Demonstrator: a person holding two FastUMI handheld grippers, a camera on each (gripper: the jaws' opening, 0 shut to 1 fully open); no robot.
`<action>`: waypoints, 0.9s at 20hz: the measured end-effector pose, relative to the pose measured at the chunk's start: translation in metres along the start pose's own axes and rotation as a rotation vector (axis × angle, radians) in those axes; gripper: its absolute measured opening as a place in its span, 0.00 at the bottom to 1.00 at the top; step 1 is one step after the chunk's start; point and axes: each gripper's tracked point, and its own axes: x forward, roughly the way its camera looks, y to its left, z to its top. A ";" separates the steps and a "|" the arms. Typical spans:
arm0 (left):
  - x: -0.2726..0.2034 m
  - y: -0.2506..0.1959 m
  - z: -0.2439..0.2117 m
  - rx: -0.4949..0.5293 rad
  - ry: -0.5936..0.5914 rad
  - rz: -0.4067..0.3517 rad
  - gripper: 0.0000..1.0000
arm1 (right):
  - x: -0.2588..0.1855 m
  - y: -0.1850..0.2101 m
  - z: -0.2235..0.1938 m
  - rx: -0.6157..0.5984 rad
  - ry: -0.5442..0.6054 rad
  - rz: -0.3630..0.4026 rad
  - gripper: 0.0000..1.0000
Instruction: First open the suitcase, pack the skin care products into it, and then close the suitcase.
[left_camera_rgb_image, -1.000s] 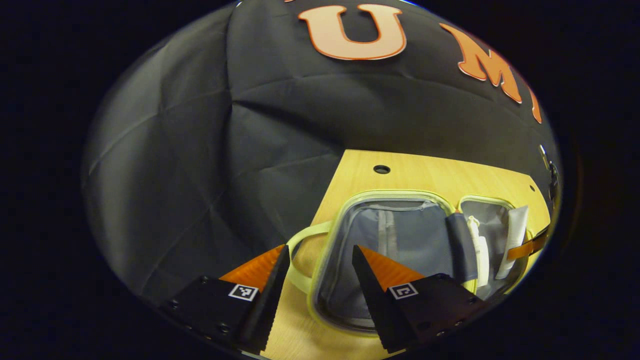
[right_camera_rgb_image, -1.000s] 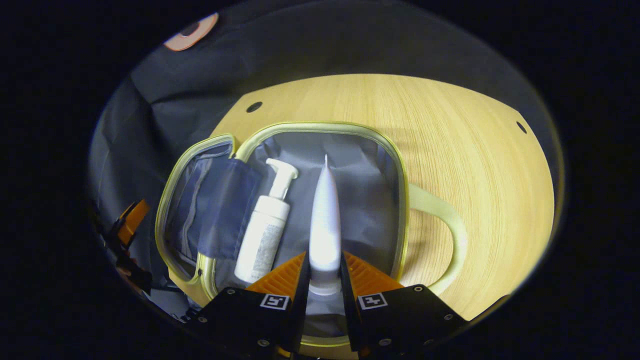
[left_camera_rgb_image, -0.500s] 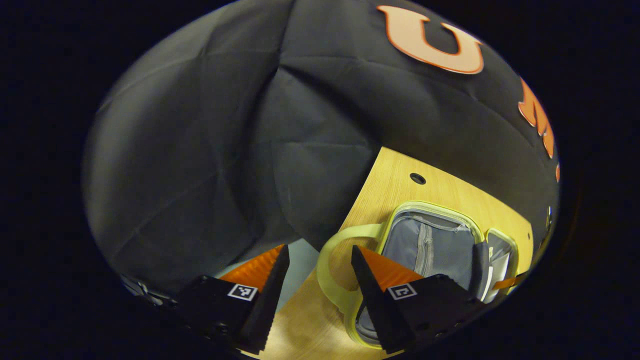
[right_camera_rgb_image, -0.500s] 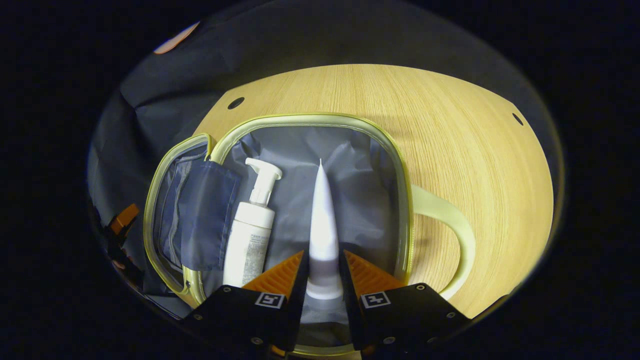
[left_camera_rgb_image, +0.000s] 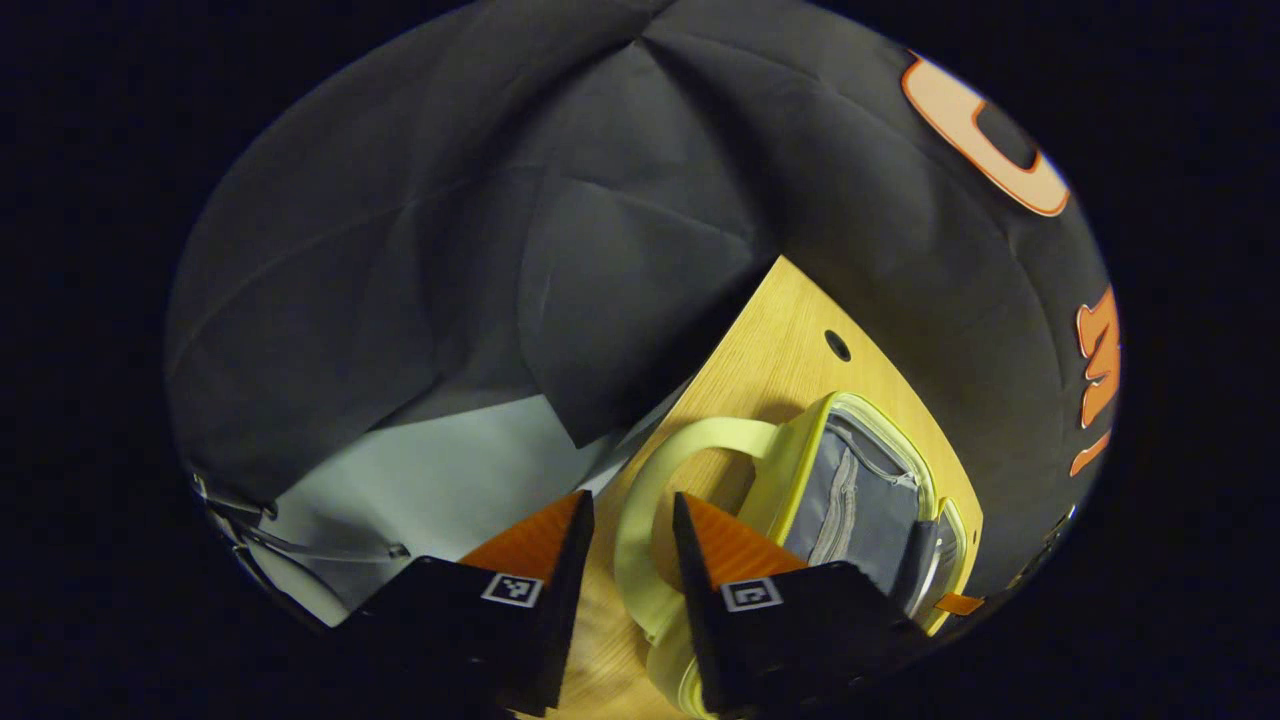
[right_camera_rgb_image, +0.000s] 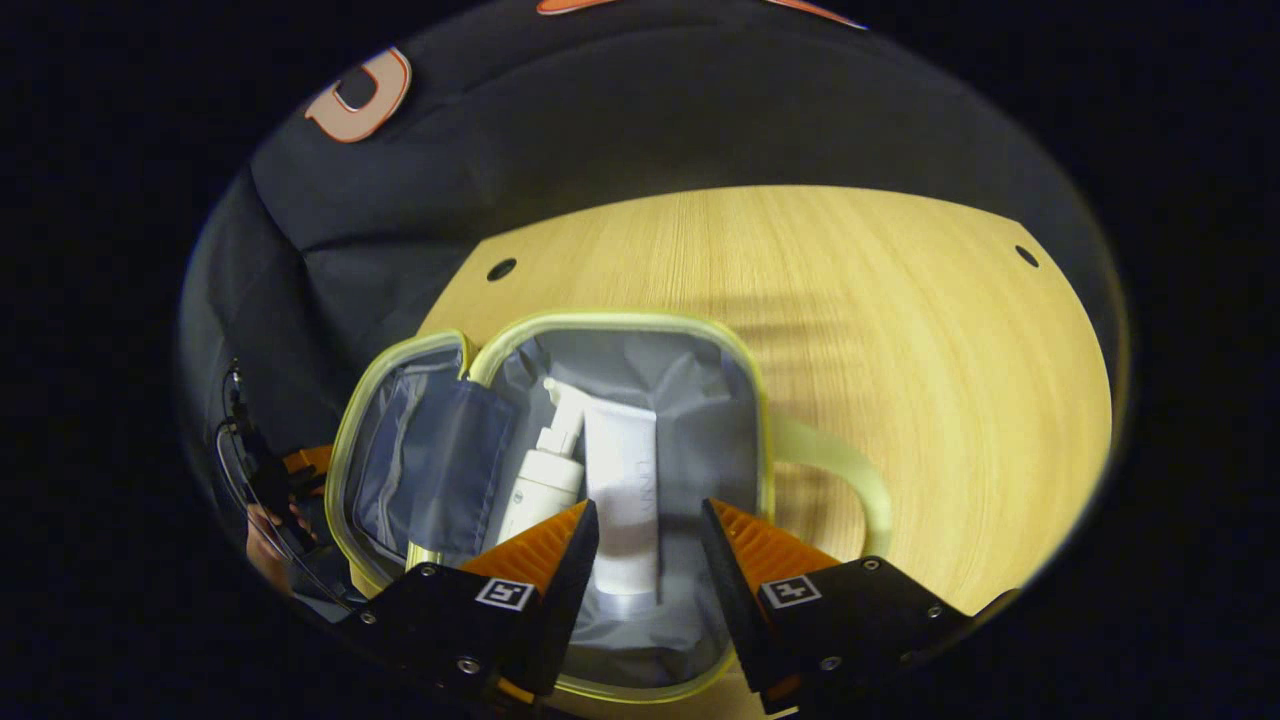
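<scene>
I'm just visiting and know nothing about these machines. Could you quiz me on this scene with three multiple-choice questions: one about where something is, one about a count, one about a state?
1. Where does the white tube lie?
A. On the bare table
B. Inside the open suitcase, beside the pump bottle
C. On the floor

2. How many skin care products are in the suitcase?
A. One
B. Two
C. Four

3. What state is the right gripper in?
A. Open, holding nothing
B. Clamped on the tube
C. Clamped on the handle

Answers: 1 B, the tube rests on the grey lining next to the bottle. 2 B, only a tube and a bottle show. 3 A, its fingers stand apart, clear of the tube.
</scene>
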 end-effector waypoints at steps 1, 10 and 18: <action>-0.003 0.001 0.007 -0.018 -0.013 0.004 0.32 | -0.011 -0.010 0.007 -0.010 -0.035 -0.007 0.74; -0.070 -0.031 0.043 0.209 -0.141 -0.040 0.04 | -0.097 -0.054 0.063 -0.054 -0.367 -0.133 0.88; -0.161 -0.113 0.061 0.333 -0.368 -0.133 0.03 | -0.152 -0.076 0.097 -0.006 -0.520 -0.154 0.89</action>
